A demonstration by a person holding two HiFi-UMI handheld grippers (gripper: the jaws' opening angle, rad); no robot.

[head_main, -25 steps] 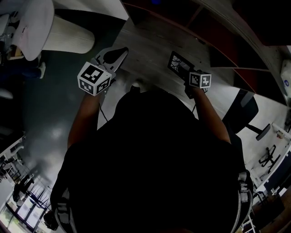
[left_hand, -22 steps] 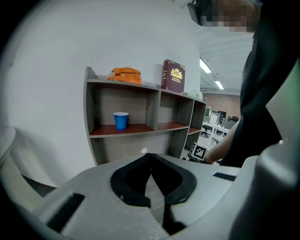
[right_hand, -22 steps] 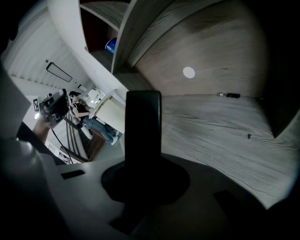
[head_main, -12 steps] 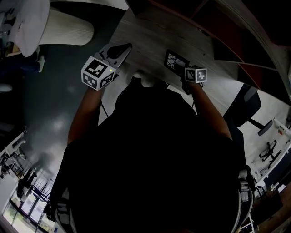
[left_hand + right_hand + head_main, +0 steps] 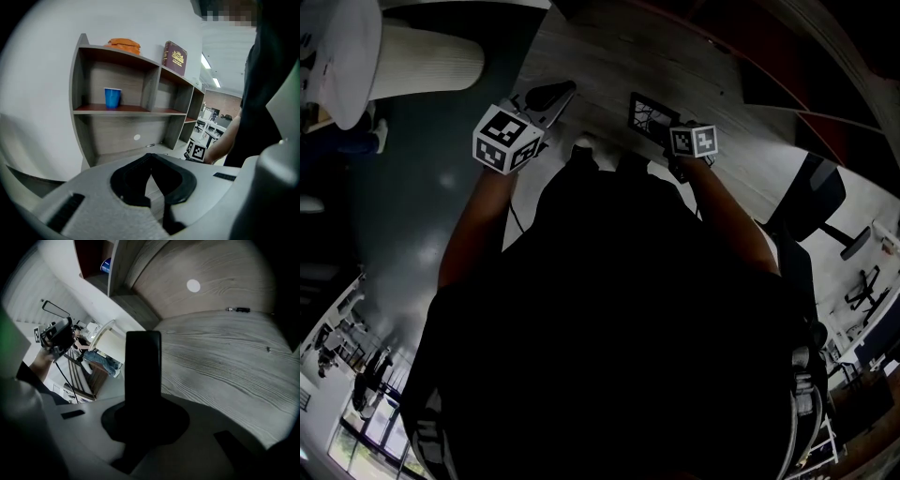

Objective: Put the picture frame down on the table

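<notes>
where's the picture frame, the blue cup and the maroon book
picture frame (image 5: 648, 114): head view, on its patterned front.
blue cup (image 5: 112, 98): left gripper view, middle of its side wall.
maroon book (image 5: 174, 58): left gripper view, centre of its cover.

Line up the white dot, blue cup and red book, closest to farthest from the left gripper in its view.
1. white dot: low on the shelf unit, just above the left gripper.
2. blue cup: middle shelf, left side.
3. red book: on top, right side.
</notes>
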